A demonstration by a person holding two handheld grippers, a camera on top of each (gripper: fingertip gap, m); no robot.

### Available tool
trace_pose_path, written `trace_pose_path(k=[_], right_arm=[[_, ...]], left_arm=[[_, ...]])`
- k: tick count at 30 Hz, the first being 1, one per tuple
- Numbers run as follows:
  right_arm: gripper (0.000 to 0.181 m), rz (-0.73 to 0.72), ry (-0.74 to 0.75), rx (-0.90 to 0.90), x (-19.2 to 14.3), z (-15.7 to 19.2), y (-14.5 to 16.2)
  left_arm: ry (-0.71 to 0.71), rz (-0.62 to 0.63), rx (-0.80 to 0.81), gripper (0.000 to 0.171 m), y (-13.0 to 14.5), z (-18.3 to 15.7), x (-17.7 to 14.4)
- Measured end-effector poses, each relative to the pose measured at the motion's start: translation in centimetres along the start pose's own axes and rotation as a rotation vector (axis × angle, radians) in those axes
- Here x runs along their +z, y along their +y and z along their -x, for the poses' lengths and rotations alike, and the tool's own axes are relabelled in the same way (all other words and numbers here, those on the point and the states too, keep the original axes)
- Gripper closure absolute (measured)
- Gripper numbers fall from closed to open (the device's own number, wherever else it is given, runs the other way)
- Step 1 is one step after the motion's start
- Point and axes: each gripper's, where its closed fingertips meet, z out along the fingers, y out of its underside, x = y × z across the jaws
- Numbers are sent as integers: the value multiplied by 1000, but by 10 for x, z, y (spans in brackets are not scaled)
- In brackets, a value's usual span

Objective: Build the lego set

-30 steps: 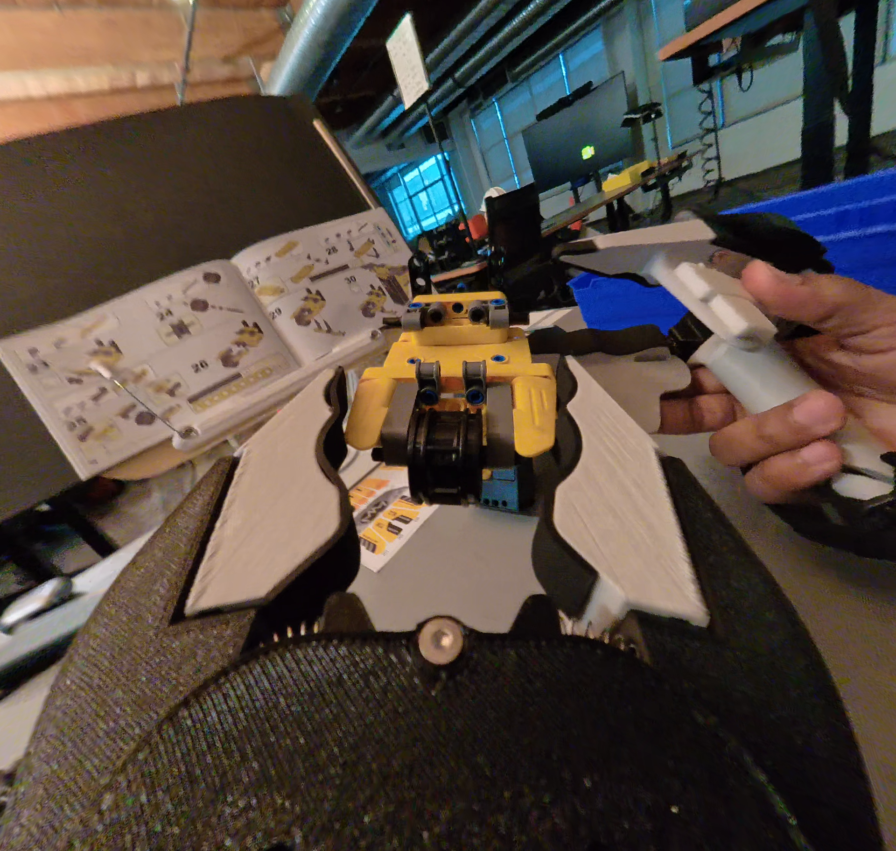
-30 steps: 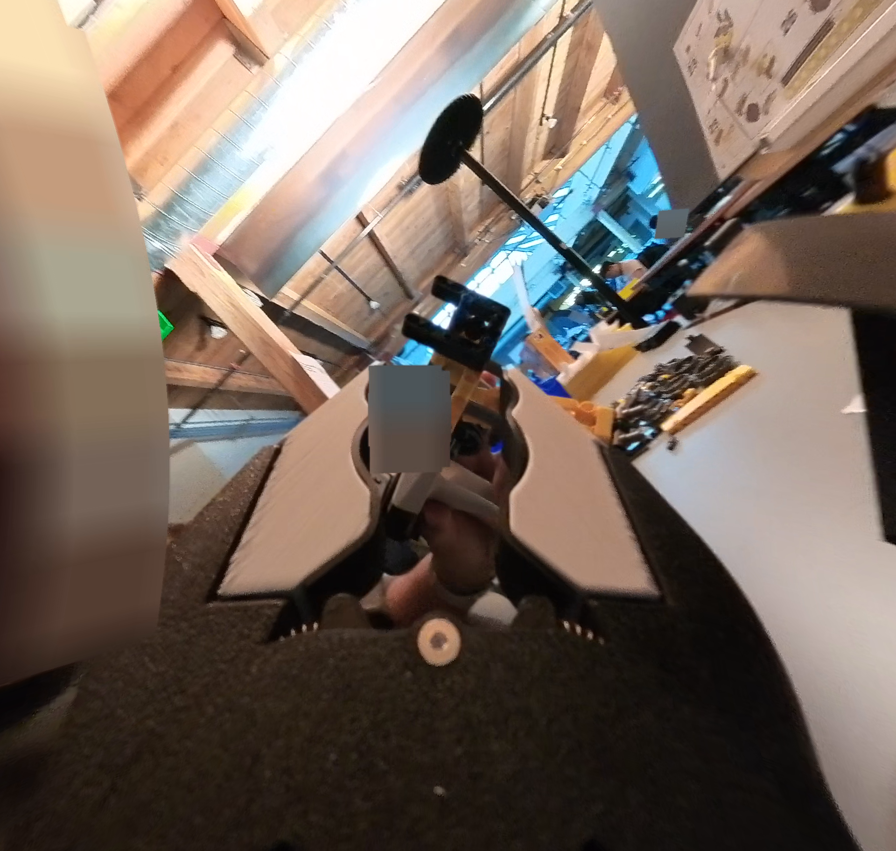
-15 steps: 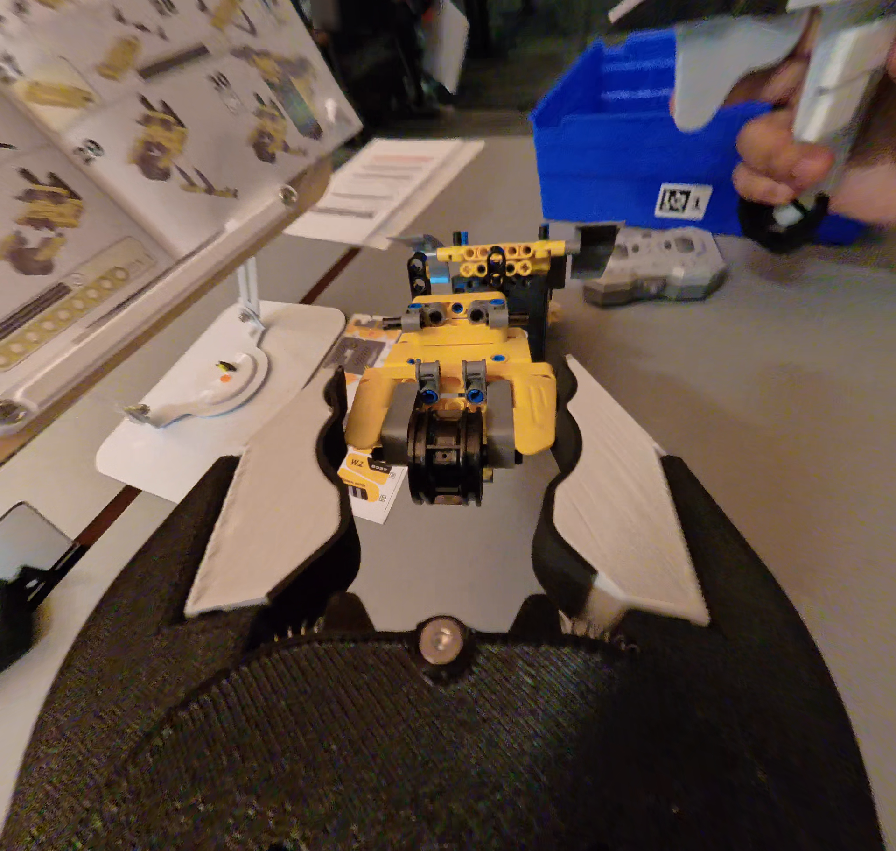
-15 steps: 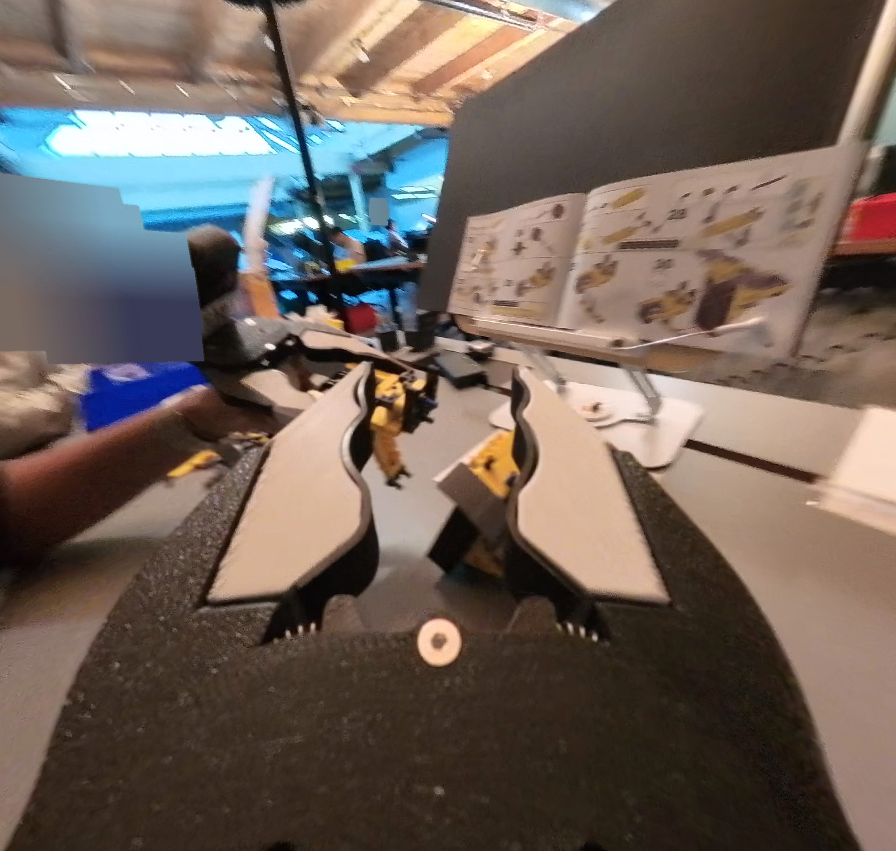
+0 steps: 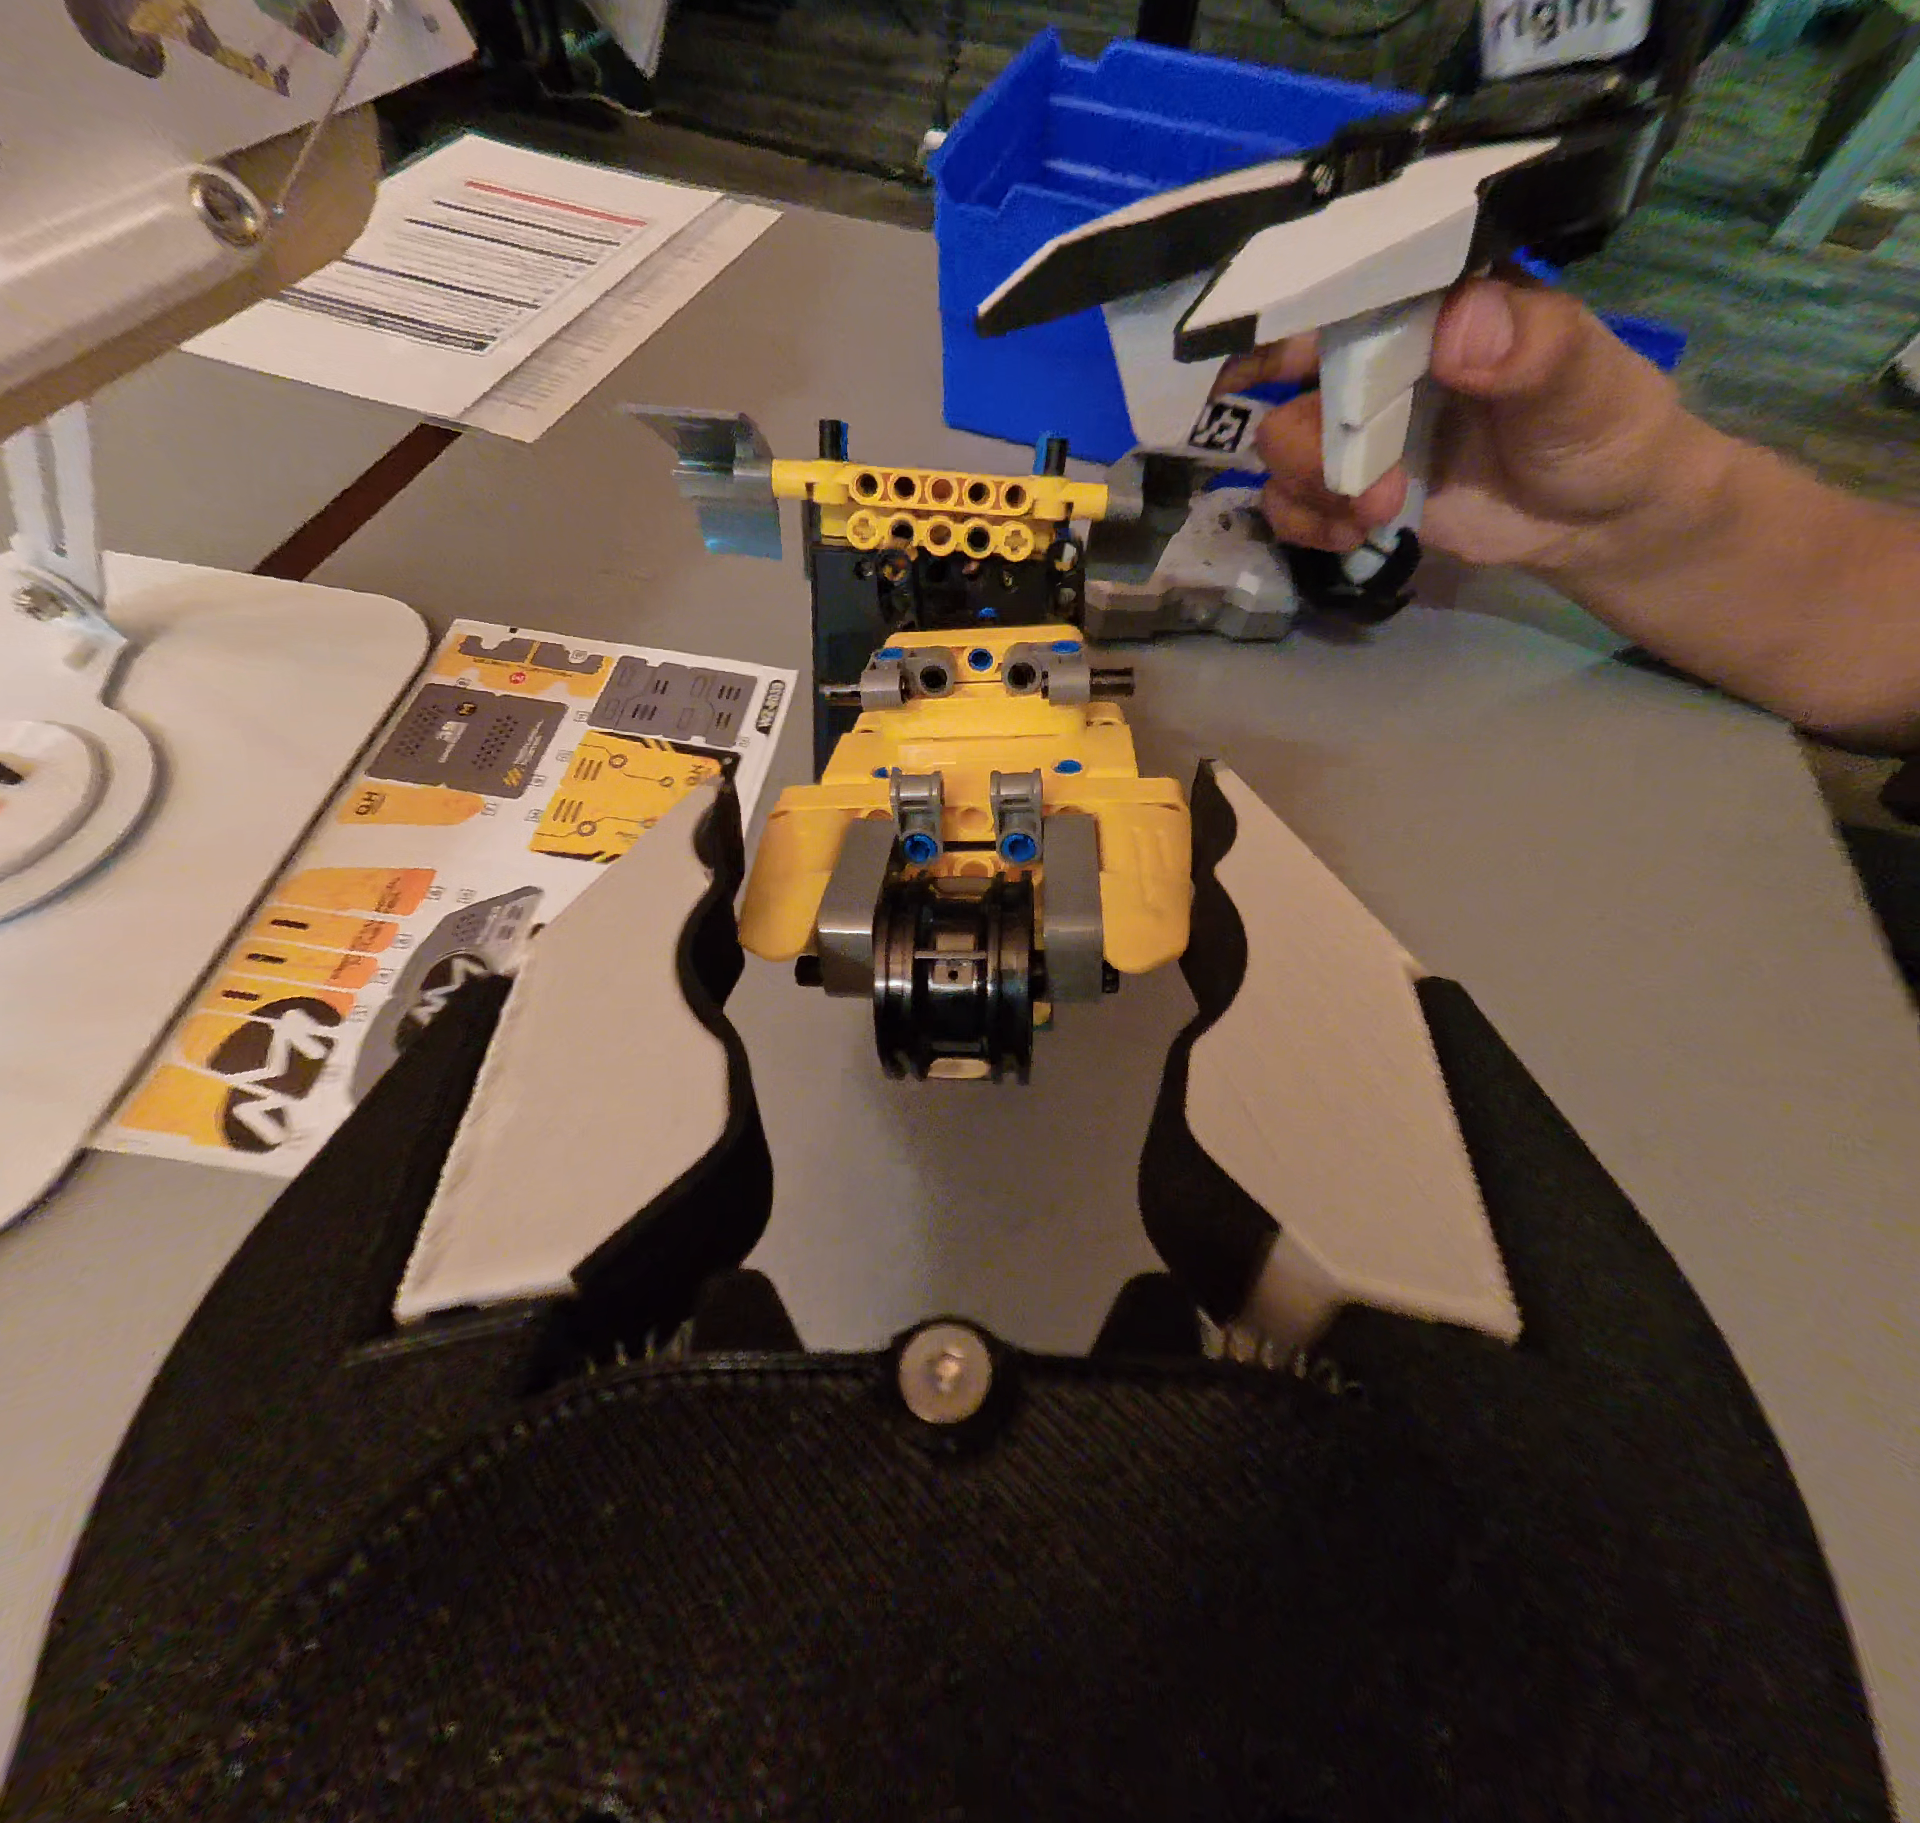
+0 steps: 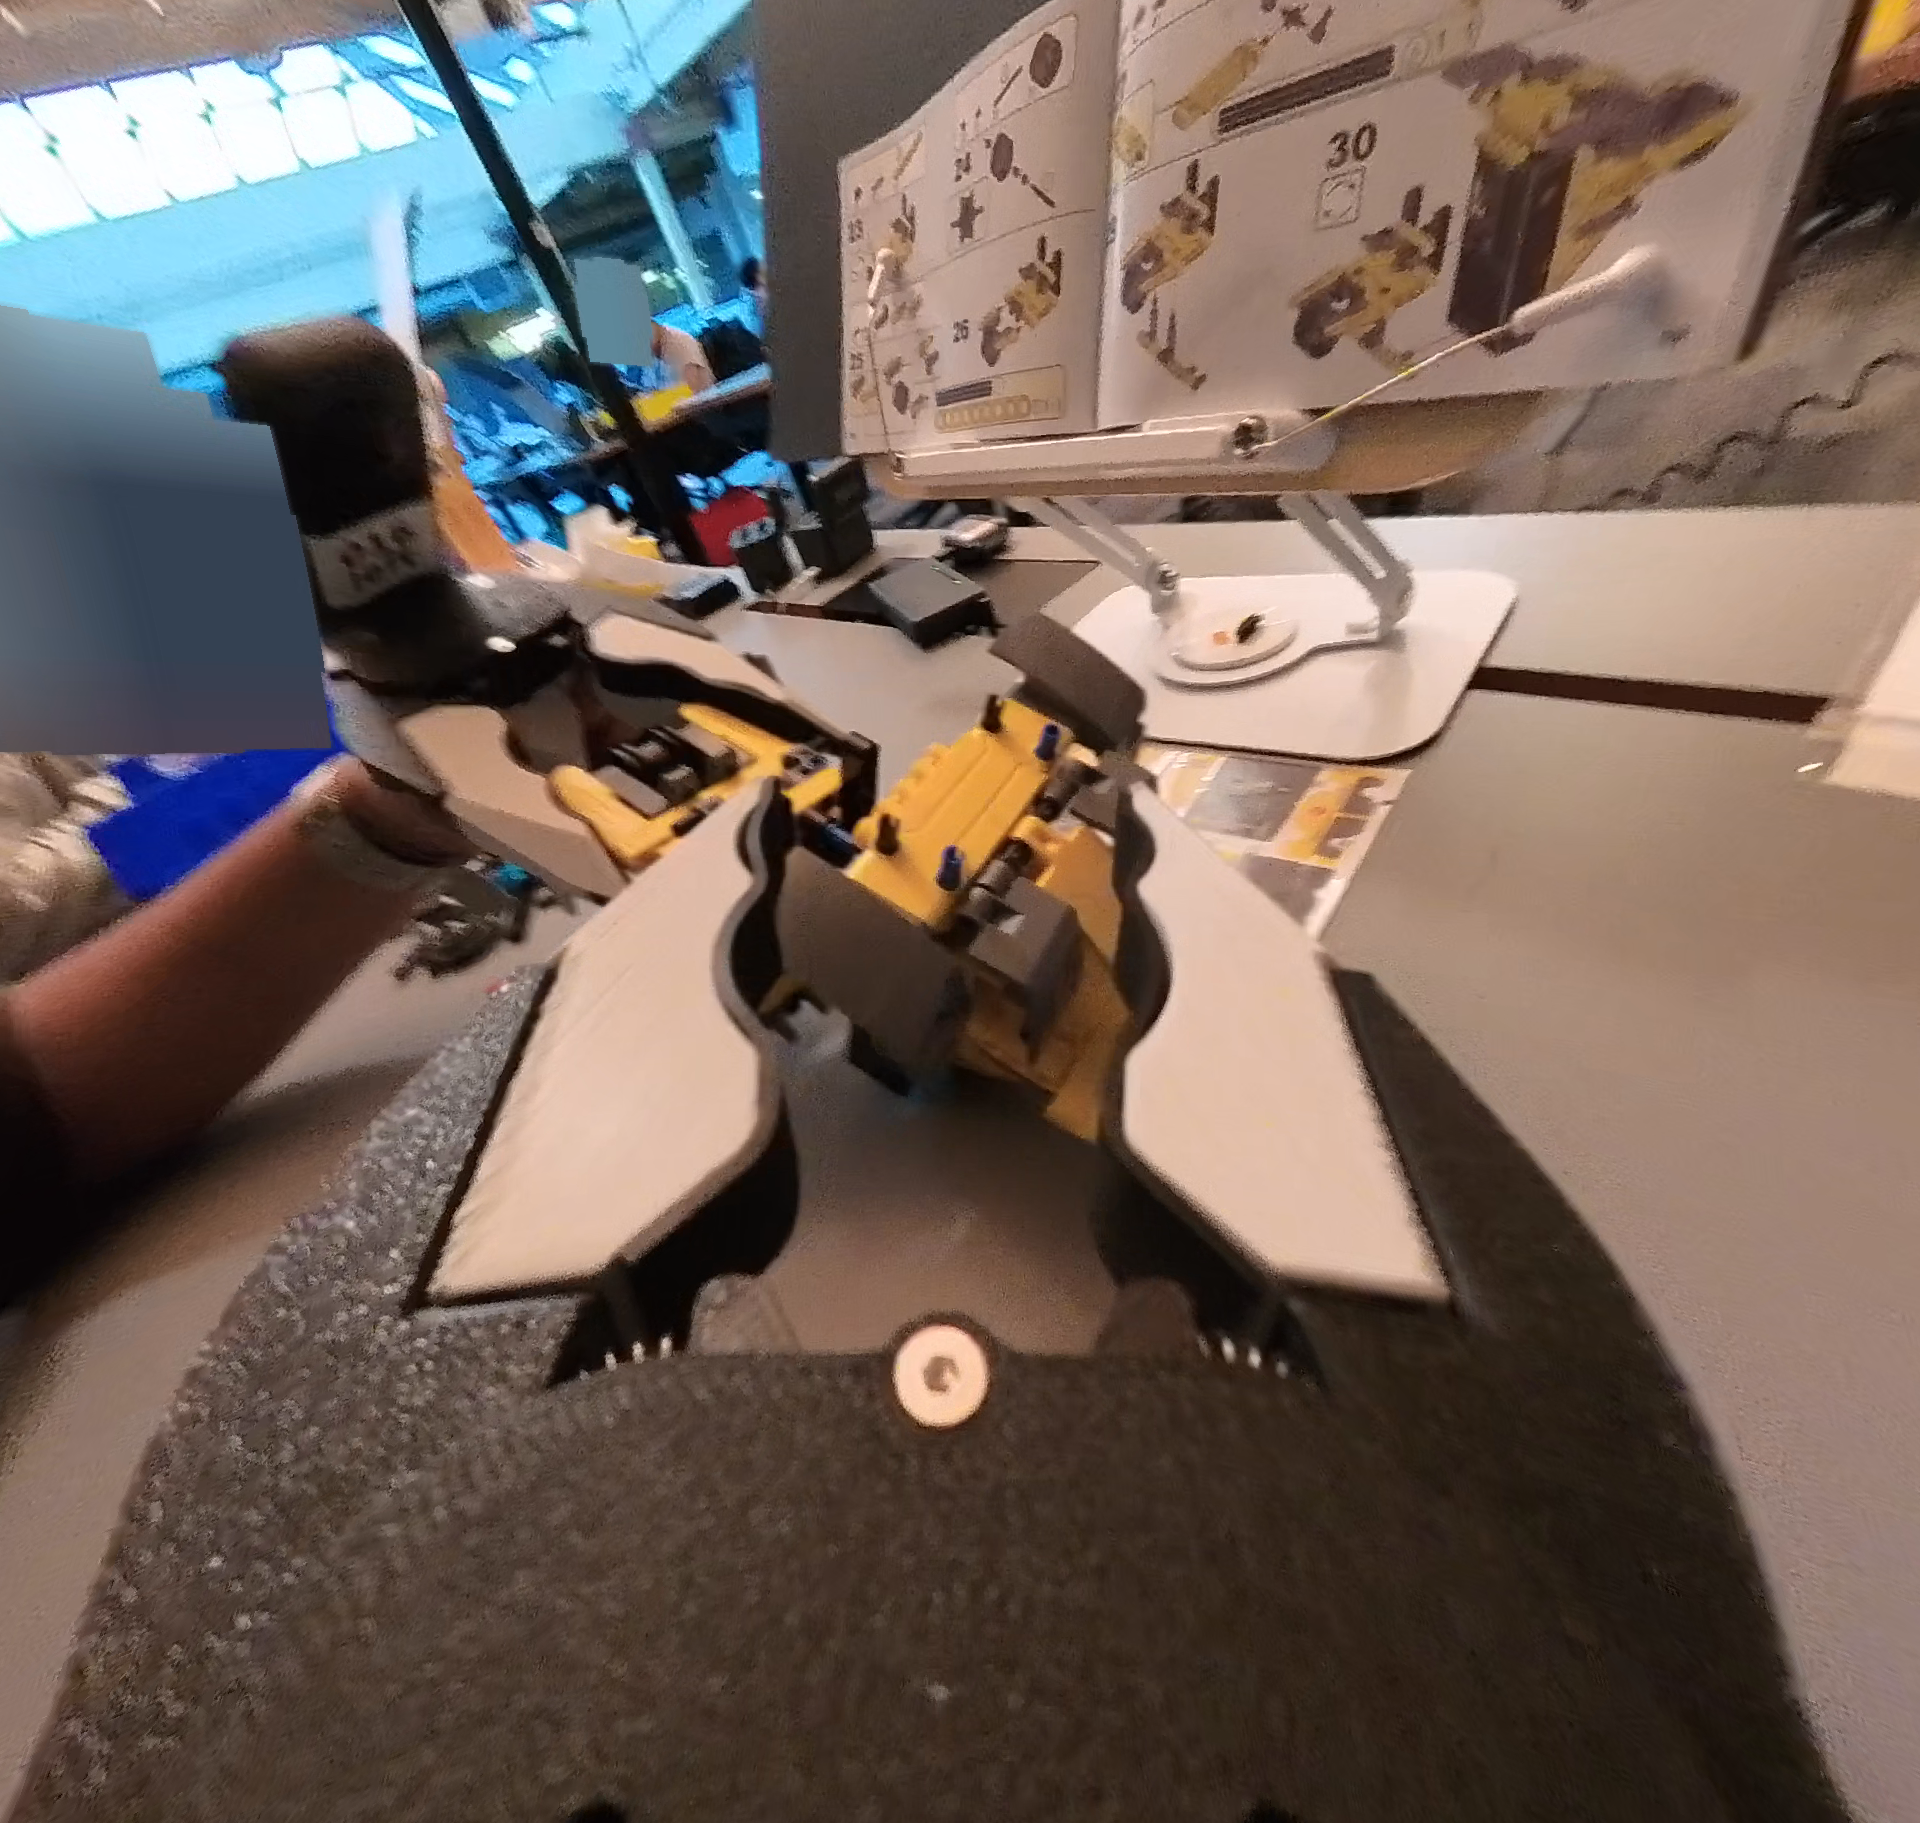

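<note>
The yellow brick vehicle point(image 5: 961, 859) sits clamped between our left gripper point(image 5: 961, 797) fingers, low over the grey table point(image 5: 1455, 838). Our right gripper point(image 6: 940, 817) is spread wide around its far end. Beside it lie a sticker sheet point(image 5: 447, 838) and blue bin point(image 5: 1081, 215).

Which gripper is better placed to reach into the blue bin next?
Right, probably. The right gripper hangs open and empty close by the blue bin, while the left gripper is shut on the yellow model and sits farther from the bin.
</note>
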Motion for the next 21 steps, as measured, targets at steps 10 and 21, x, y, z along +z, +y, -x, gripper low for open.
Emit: trace_pose_path(k=[10, 21], right_arm=[[113, 94, -63, 151, 7, 1, 20], [110, 107, -108, 209, 10, 3, 25]], left_arm=[[7, 18, -60, 88, 10, 15, 7], [6, 79, 38, 89, 8, 15, 9]])
